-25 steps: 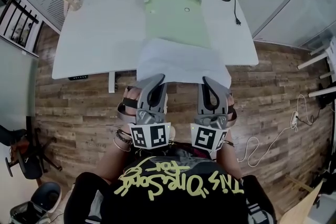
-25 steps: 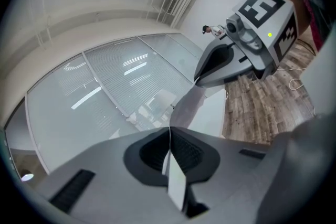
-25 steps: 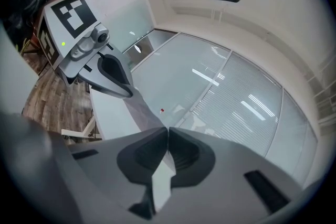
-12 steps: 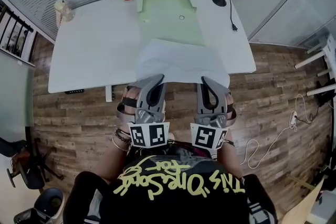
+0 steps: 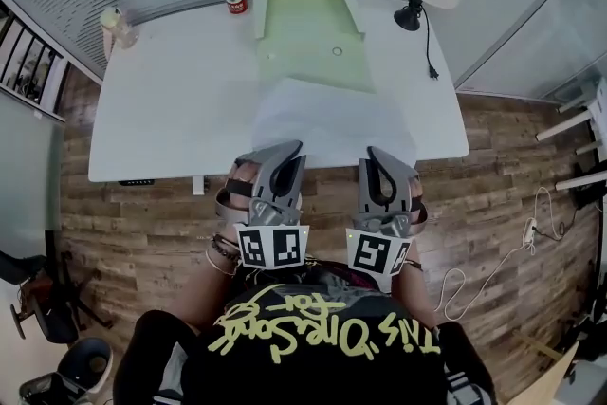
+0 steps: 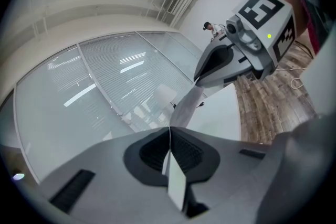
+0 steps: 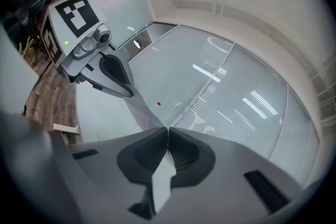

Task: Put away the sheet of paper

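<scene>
The sheet of paper (image 5: 327, 114) is plain white and large, spread almost flat over the near half of the white desk (image 5: 171, 100). Its near edge is pinched at both corners: the left gripper (image 5: 289, 155) has one, the right gripper (image 5: 373, 156) the other. Its far edge overlaps a pale green mat (image 5: 308, 28). In each gripper view it runs edge-on between closed fingers (image 6: 149, 152).
</scene>
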Demonstrator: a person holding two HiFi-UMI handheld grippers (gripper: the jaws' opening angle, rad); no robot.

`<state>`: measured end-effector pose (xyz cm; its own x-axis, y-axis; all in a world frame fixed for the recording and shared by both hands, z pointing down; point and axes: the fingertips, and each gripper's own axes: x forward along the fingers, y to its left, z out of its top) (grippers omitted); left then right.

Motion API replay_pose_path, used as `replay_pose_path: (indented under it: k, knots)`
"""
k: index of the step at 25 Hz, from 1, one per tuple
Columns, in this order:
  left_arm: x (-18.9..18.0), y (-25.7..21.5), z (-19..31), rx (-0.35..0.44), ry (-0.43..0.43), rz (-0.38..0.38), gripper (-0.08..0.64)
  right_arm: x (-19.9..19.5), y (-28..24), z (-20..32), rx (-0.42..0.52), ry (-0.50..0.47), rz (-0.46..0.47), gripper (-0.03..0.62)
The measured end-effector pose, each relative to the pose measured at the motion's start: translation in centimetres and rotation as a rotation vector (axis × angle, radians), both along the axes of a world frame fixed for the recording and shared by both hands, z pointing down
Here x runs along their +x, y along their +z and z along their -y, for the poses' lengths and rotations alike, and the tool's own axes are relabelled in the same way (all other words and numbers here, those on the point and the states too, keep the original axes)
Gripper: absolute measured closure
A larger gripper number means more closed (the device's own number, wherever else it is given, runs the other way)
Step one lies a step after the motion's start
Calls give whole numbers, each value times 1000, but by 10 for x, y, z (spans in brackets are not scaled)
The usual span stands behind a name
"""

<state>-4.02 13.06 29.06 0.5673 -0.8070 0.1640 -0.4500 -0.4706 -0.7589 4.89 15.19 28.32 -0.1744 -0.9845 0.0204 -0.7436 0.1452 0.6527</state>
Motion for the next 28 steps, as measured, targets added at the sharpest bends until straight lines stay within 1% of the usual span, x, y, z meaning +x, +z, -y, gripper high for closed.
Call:
replay_pose_path:
  k: [6,11,25,28]
  knots:
    - [-2,1,24,-3,-9,-4,551,-2,3,24,-15,-8,-11,582]
    - [-3,4,40,-21,-15,-8,551,-3,6,40,-31,-12,-16,583]
    - [-9,17,101,-86,11,4,551,-9,17,103,-93,2,-22,583]
    - [-9,20,107,-94,19,6,551,-9,19,108,-101,8,-23,582]
